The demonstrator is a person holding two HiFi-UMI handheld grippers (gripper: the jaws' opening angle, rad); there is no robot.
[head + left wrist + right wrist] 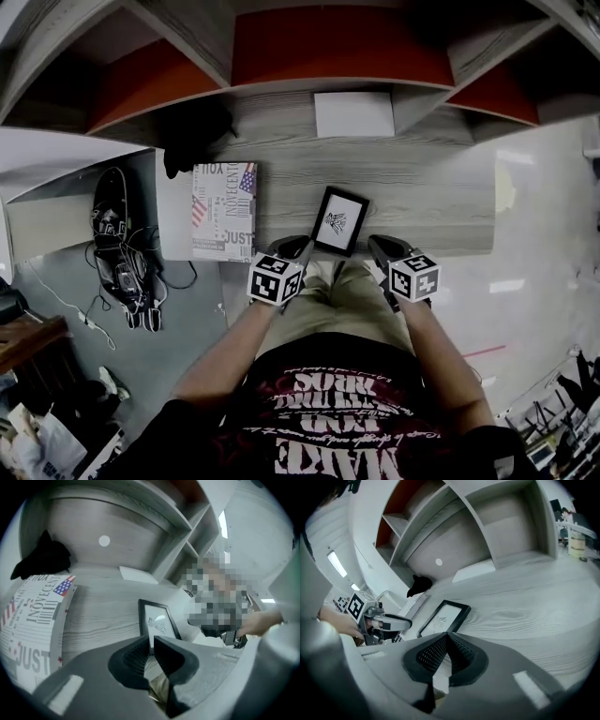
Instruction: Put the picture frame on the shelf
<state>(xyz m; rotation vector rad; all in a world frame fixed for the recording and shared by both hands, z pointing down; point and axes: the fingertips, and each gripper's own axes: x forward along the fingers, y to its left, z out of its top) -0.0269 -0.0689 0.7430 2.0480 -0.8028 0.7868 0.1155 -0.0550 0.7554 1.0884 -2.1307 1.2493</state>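
The picture frame [339, 221] is black with a white print. It lies flat near the front edge of the grey wood desk [441, 187], between my two grippers. My left gripper [302, 247] is just left of the frame's near corner, its jaws shut with nothing held. My right gripper [376, 246] sits just right of the frame, also shut and empty. In the left gripper view the frame [157, 620] lies straight beyond the jaw tips [151, 641]. In the right gripper view the frame [443, 618] lies ahead and left of the tips [446, 635], with the left gripper [389, 620] beyond.
The shelf [337, 47] with orange-backed compartments rises behind the desk. A flag-print book [223, 211] lies left of the frame, with a black cloth [192, 131] behind it. A white sheet [353, 114] lies at the back. A bag and cables [122, 244] sit on the floor, left.
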